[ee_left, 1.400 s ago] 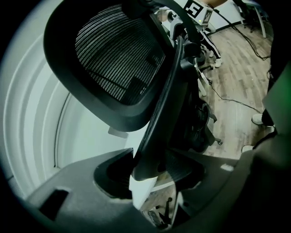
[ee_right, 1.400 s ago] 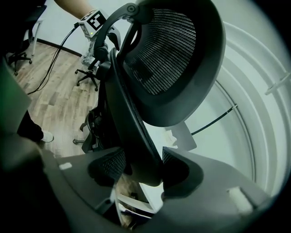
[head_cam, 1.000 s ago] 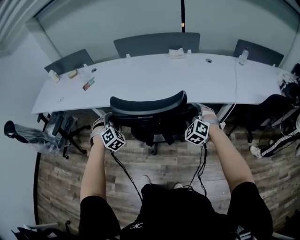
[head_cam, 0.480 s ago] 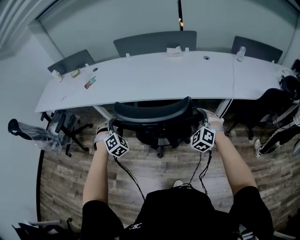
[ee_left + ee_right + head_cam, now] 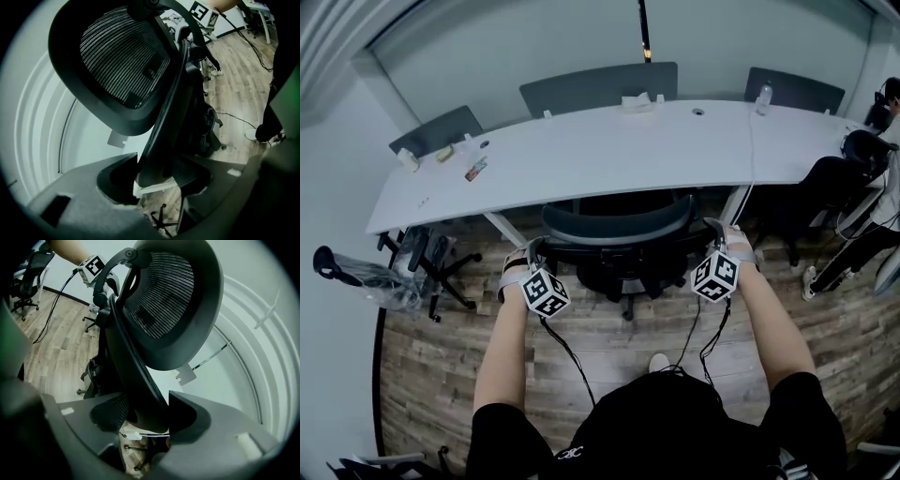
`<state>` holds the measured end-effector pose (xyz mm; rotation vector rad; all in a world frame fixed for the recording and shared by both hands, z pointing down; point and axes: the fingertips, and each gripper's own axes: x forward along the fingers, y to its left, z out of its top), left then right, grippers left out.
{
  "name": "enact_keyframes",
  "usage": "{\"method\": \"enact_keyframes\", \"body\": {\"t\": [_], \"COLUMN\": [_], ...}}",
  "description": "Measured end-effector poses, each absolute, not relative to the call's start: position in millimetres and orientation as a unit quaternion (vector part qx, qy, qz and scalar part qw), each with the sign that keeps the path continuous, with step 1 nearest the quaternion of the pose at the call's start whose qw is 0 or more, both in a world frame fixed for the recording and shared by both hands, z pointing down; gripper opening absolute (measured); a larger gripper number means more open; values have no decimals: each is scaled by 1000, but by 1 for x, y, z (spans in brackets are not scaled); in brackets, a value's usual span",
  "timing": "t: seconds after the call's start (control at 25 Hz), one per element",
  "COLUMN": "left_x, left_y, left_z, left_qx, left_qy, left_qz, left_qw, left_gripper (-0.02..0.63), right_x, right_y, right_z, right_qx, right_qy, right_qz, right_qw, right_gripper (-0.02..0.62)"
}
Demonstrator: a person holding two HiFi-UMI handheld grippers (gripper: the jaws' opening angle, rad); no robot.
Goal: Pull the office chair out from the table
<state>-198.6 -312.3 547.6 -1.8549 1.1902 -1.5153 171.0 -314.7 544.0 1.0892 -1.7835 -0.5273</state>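
The black mesh-backed office chair [image 5: 617,225] stands a little out from the long white table [image 5: 581,155], its backrest towards me. My left gripper [image 5: 531,253] is shut on the backrest's left edge. My right gripper [image 5: 713,232] is shut on the right edge. In the left gripper view, the chair's black frame [image 5: 161,140] runs between the two jaws of the left gripper [image 5: 157,180], which press on it. The right gripper view shows the frame [image 5: 136,376] clamped the same way in the right gripper [image 5: 147,420]. The seat is mostly hidden under the backrest.
Another black chair [image 5: 431,258] and a plastic-wrapped part [image 5: 356,277] stand at the left. A person [image 5: 867,220] sits at the right end. Grey chairs [image 5: 600,86] line the far side. A bottle [image 5: 761,97], tissue box [image 5: 635,100] and small items [image 5: 475,169] lie on the table.
The chair has rolled back from the table towards me, with both grippers still clamped on its backrest. The gap between the backrest and the table edge has widened.
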Motion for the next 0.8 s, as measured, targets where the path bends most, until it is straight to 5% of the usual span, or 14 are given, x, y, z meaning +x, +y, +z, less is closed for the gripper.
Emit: {"method": "enact_keyframes", "body": {"t": [0.8], "left_x": [-180], "left_y": [-206], "left_z": [549], "left_qx": [-708], "left_qy": [406], "left_qz": [-515], "left_qw": [263], "left_gripper": [210], "right_x": [189], "right_y": [-189], "right_z": [550], "right_qx": [490], "right_qy": [-702], "right_qz": [-167], "right_qw": [490], "right_gripper": [273]}}
